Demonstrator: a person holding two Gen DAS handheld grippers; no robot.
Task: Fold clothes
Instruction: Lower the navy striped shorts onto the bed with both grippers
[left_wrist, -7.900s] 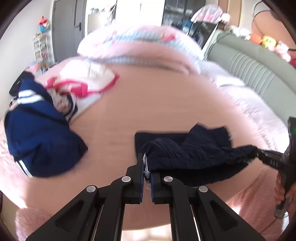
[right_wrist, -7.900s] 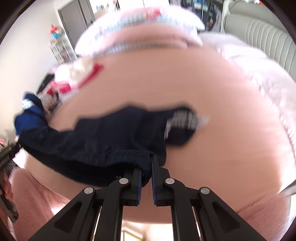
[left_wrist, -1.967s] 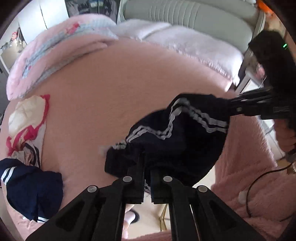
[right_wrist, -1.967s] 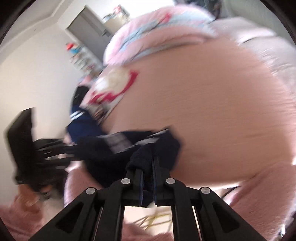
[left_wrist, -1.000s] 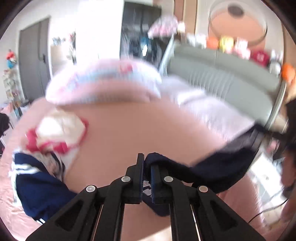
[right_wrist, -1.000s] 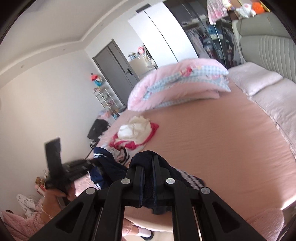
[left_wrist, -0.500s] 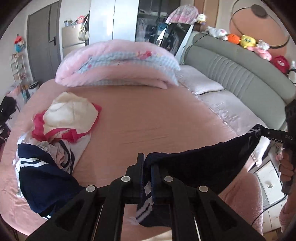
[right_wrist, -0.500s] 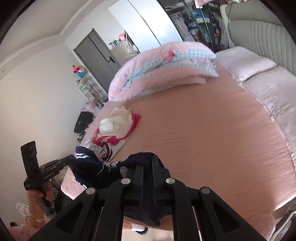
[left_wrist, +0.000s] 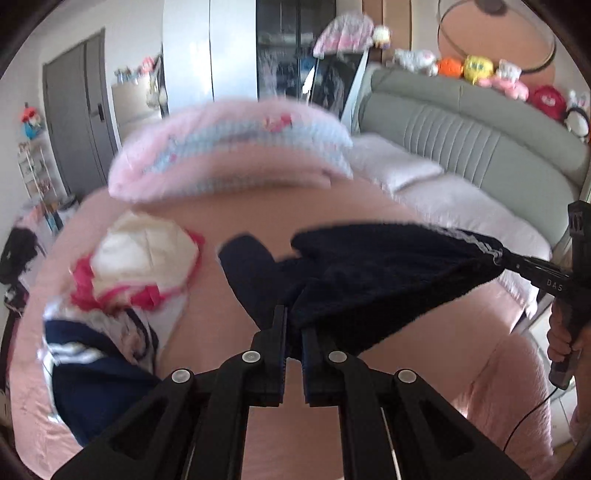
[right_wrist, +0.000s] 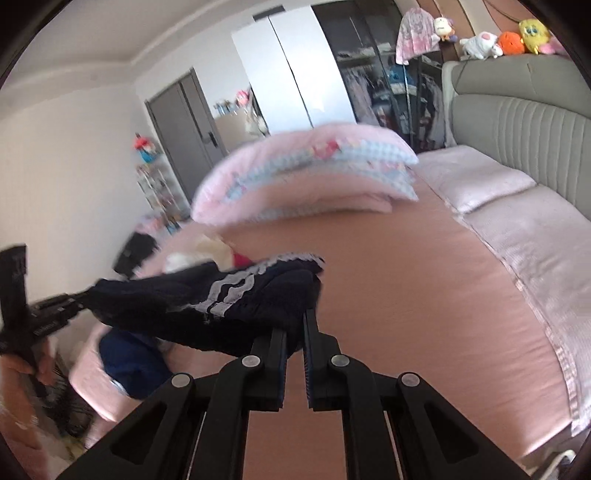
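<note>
Both grippers, left (left_wrist: 293, 325) and right (right_wrist: 294, 328), clamped on navy shorts (left_wrist: 369, 273) stretched above bed (left_wrist: 295, 206); no fold yet, pile (left_wrist: 110, 295) at left untouched.

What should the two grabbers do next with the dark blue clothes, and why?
Probably lower the garment flat onto the bare pink bed. The left hand-held gripper and right hand-held gripper each pinch one end, so it hangs stretched between them above the sheet. It likely needs to lie flat before folding.
</note>
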